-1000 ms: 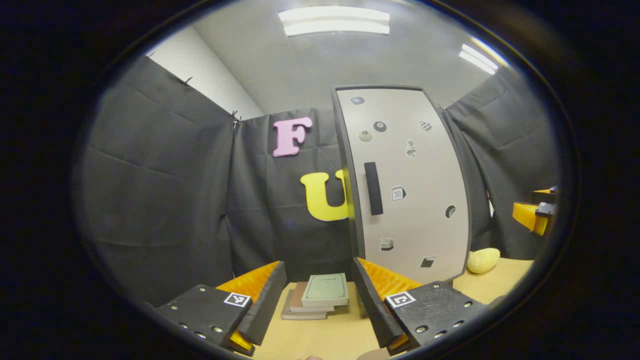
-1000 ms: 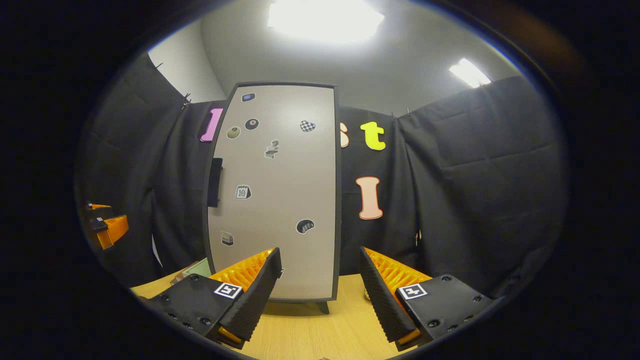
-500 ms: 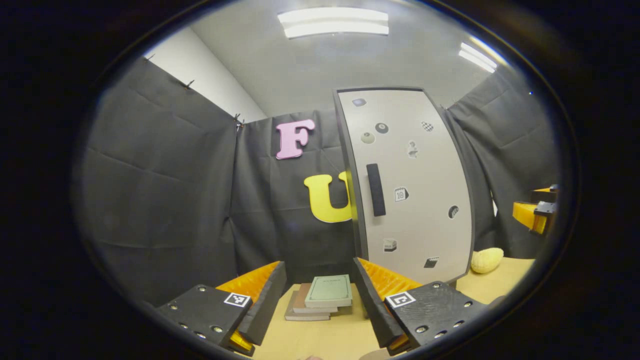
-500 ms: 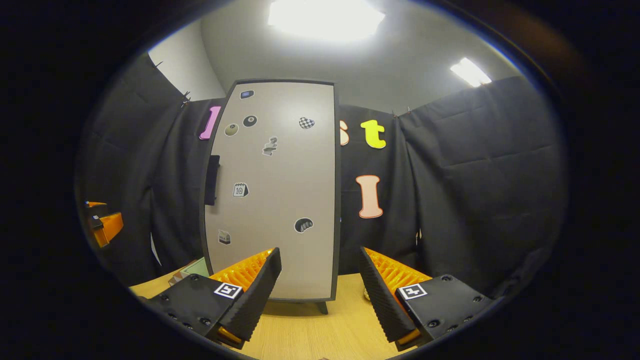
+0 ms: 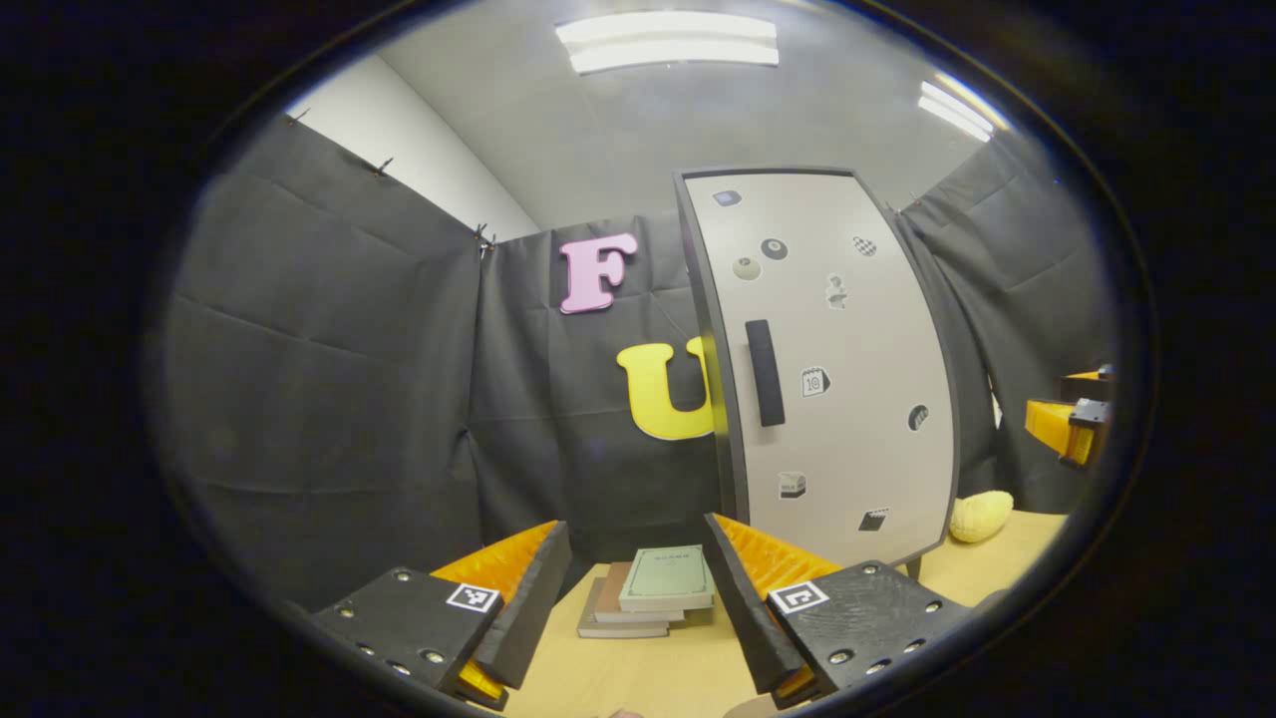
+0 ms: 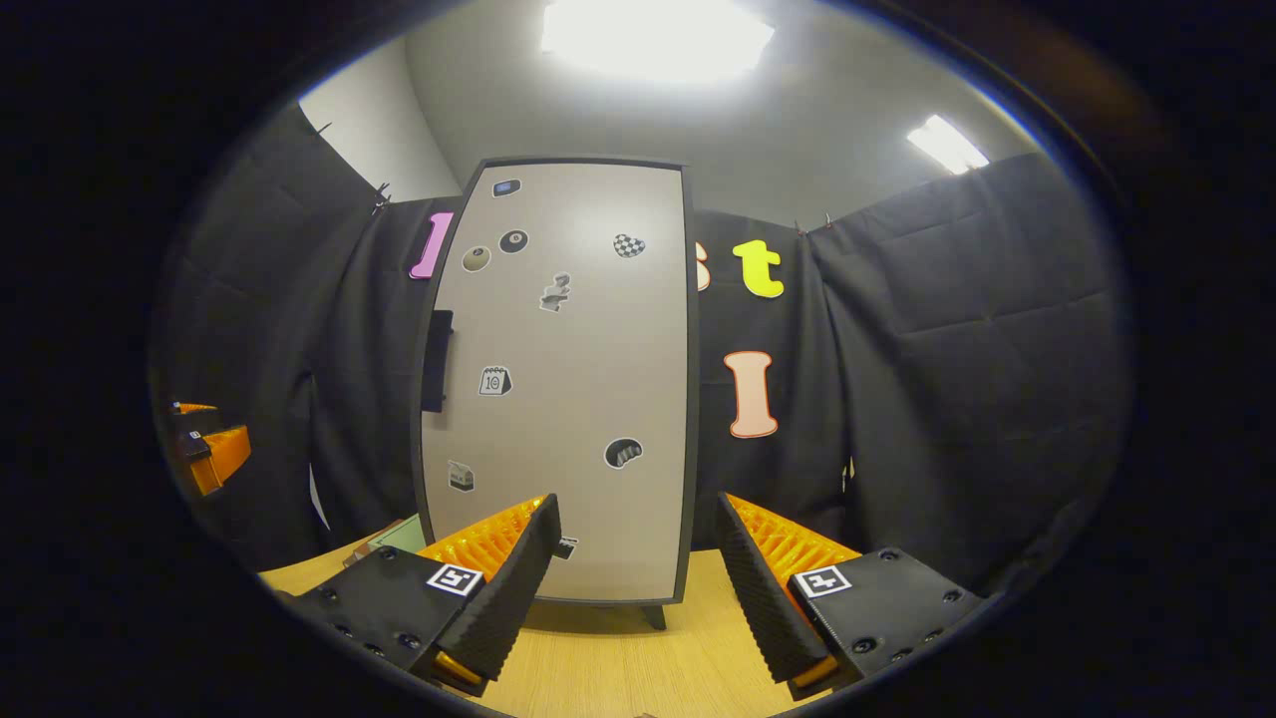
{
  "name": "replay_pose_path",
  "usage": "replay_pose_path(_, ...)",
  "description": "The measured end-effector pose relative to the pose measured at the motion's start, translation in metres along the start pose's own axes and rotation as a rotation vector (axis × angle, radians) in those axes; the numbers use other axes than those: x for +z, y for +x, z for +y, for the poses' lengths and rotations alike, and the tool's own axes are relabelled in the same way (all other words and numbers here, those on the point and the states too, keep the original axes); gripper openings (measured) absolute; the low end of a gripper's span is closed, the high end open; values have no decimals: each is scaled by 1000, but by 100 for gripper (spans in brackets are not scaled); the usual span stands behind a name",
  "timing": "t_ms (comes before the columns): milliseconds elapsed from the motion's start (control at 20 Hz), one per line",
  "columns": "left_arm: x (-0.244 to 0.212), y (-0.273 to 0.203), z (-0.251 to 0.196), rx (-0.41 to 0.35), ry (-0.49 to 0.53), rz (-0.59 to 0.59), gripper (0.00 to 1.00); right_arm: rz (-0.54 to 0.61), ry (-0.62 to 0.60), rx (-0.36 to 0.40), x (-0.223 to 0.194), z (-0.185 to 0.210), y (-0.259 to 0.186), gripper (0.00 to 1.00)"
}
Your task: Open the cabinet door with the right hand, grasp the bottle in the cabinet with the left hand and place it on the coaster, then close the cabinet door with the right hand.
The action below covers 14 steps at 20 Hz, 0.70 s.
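Cabinet [image 6: 568, 379] is standing upright on the wooden worktop [image 6: 618, 668], its sticker-dotted door [image 5: 837, 369] sitting closed, dark handle [image 5: 765, 359] along the door's left edge. Bottle cannot be seen behind the closed door. Left hand-held gripper [image 5: 638, 588] is hovering wide apart, gripping nothing, facing a stack of books [image 5: 653, 603]. Right hand-held gripper [image 6: 638, 588] is likewise gaping, empty, facing the cabinet front. A yellow lumpy object [image 5: 980, 516] is lying right of the cabinet.

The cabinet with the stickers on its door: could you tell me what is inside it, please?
Nothing inside shows: the cabinet door is closed, its handle untouched, so any bottle stays hidden.
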<state>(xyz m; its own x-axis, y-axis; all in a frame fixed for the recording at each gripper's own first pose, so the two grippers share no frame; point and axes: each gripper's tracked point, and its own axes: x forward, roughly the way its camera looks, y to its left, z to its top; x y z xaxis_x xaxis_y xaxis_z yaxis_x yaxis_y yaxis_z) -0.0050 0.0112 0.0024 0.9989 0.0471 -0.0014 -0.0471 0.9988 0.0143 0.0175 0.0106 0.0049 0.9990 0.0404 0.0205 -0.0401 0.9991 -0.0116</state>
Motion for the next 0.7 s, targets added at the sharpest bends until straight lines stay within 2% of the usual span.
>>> replay_pose_path(300,-2,-14,27,58,21,8,80,-22,63,116,33,57,41,98)
replay_pose_path(500,-3,-34,61,135,41,13,80,-31,74,206,56,111,78,98)
replay_pose_path(700,-10,-58,99,226,67,31,80,-37,87,265,74,167,118,96)
